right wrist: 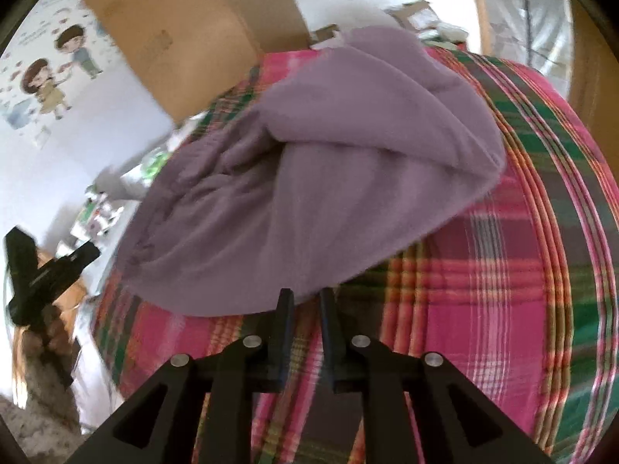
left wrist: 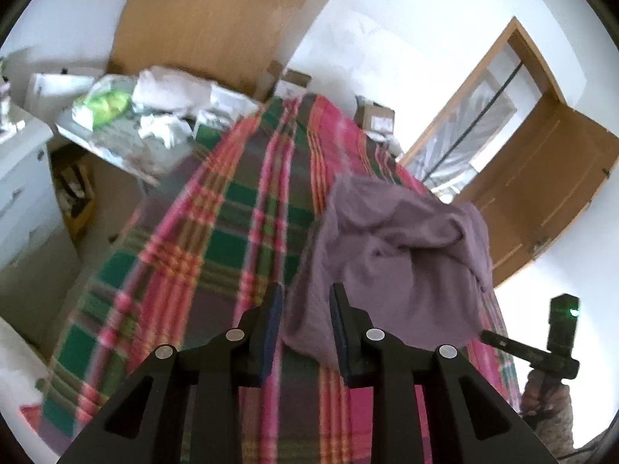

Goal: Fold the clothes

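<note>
Writing: none legible, frames blurred.
Purple garment [right wrist: 309, 178]: crumpled heap on plaid bedspread [left wrist: 232, 208].
Left gripper [left wrist: 305, 309]: fingers apart, empty.
Right gripper [right wrist: 305, 309]: parted, seemingly empty.

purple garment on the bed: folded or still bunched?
Bunched, not neatly folded. The purple garment lies in a rumpled heap on the plaid bedcover, with uneven overlapping creases and no square edges. Neither gripper holds it.

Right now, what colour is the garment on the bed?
Plain mauve garment; clearest in the right wrist view.
</note>
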Motion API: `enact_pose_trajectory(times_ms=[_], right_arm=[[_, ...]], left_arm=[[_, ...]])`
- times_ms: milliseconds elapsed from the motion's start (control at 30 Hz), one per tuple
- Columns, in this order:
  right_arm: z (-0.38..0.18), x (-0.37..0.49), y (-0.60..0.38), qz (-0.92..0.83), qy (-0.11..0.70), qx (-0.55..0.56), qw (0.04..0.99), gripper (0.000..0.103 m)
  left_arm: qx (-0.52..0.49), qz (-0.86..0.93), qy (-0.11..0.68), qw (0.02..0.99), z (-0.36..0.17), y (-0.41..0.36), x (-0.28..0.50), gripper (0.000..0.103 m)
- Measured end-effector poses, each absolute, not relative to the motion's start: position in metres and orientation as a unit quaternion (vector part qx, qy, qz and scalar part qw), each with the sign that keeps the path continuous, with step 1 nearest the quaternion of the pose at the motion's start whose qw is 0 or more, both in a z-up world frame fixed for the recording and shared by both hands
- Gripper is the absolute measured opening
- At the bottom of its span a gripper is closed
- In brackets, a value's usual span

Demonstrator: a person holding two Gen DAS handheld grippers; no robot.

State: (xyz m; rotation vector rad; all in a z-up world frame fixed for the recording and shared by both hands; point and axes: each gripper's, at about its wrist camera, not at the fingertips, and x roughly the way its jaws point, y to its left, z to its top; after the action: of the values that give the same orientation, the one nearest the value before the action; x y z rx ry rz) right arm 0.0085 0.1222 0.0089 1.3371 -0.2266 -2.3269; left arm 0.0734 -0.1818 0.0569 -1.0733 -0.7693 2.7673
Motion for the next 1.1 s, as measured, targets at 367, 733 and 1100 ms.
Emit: enact_pose_trajectory(times_ms=[367, 733, 1100], right_arm=[[0.034, -0.017, 0.074, -0.840, -0.049, 0.459, 0.285, 0.025], [0.011, -0.046, 0.068, -0.823, -0.086, 0.481, 0.290, 0.026], [-0.006, -0.061, 0.050, -0.806, -0.106, 0.498, 0.300, 0.026]], left_arm=[[-0.402, 0.885, -0.200, 0.120, 0.058, -0.165, -0.036, 0.026], [-0.487, 0.815, -0.255, 0.185, 0.021, -0.166, -0.135, 0.047], [-0.552, 0.736, -0.319, 0.227, -0.007, -0.162, -0.195, 0.046]])
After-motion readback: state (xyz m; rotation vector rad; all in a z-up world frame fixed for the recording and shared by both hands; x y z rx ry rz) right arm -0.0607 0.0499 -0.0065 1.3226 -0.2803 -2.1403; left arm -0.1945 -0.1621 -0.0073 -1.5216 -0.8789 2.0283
